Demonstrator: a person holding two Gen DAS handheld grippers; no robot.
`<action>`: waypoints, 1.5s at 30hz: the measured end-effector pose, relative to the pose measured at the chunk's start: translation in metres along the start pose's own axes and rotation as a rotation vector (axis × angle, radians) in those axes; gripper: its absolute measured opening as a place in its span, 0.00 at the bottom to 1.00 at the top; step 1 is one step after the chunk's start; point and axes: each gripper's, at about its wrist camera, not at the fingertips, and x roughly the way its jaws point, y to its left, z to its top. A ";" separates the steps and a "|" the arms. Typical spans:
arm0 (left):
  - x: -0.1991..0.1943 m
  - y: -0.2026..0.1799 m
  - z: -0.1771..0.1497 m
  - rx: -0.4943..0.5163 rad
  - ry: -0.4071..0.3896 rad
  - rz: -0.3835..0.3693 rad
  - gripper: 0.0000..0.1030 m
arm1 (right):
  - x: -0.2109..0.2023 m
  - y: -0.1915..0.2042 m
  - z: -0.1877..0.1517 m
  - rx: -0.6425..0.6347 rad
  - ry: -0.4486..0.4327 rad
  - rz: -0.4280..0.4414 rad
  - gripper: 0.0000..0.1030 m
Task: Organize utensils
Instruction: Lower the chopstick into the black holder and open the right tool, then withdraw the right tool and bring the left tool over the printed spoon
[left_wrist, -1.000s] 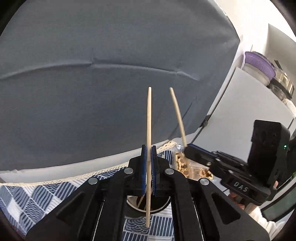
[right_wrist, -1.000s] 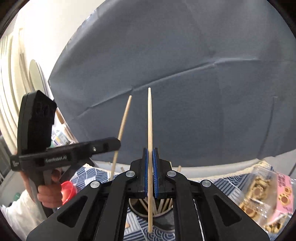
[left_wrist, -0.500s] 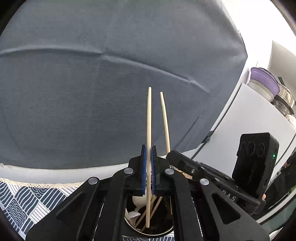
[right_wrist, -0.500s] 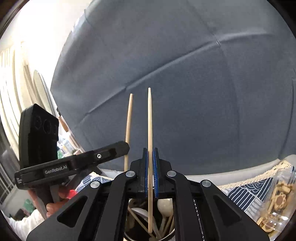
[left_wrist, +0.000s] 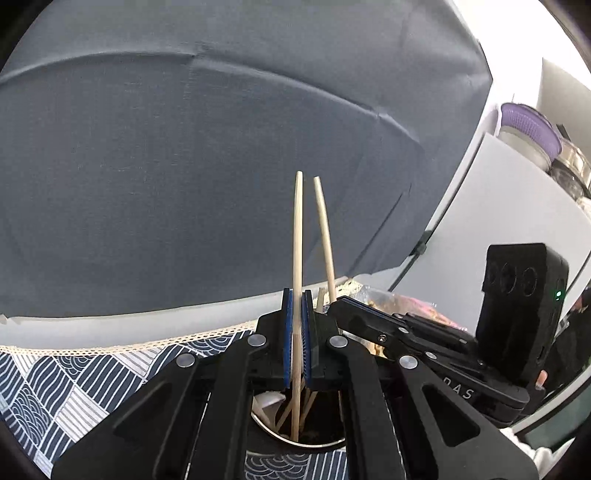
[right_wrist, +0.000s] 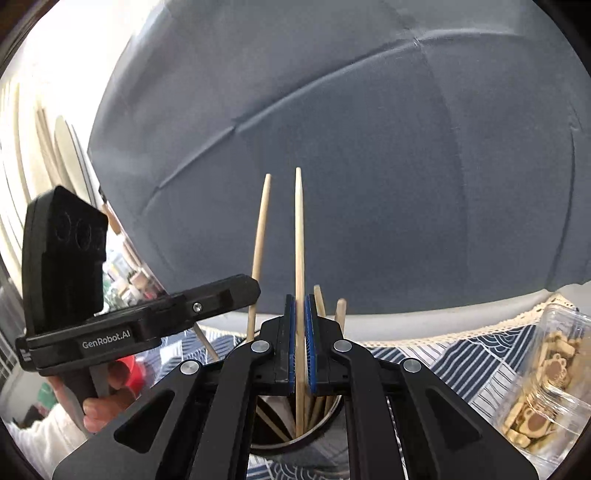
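My left gripper (left_wrist: 295, 295) holds a wooden chopstick (left_wrist: 297, 236) upright between its blue pads; the jaws look slightly parted around it. Its lower end dips into a round metal utensil holder (left_wrist: 303, 441) that holds several chopsticks and a white spoon. My right gripper (right_wrist: 300, 299) holds a second chopstick (right_wrist: 299, 236) upright over the same holder (right_wrist: 328, 424), with a small gap at the pads. Each gripper shows in the other's view: the right one (left_wrist: 340, 304), the left one (right_wrist: 255, 291).
A blue-and-white patterned cloth (left_wrist: 74, 387) with a lace edge covers the table. A clear bag of biscuits (right_wrist: 546, 373) lies to the right of the holder. A grey backdrop (left_wrist: 184, 166) stands behind. Bowls (left_wrist: 528, 129) sit on a white cabinet at far right.
Both grippers have sunk toward the holder, so the chopstick ends now sit inside it. The pads of both grippers have eased apart a little around the chopsticks.
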 end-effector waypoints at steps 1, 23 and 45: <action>0.000 -0.001 0.000 0.008 0.003 0.005 0.05 | -0.002 0.002 -0.001 -0.009 0.005 -0.005 0.05; -0.036 -0.009 -0.006 0.124 0.066 0.063 0.37 | -0.053 0.032 -0.011 -0.078 0.028 -0.160 0.30; -0.153 0.008 -0.054 0.149 0.084 0.177 0.94 | -0.140 0.120 -0.038 -0.048 0.015 -0.317 0.85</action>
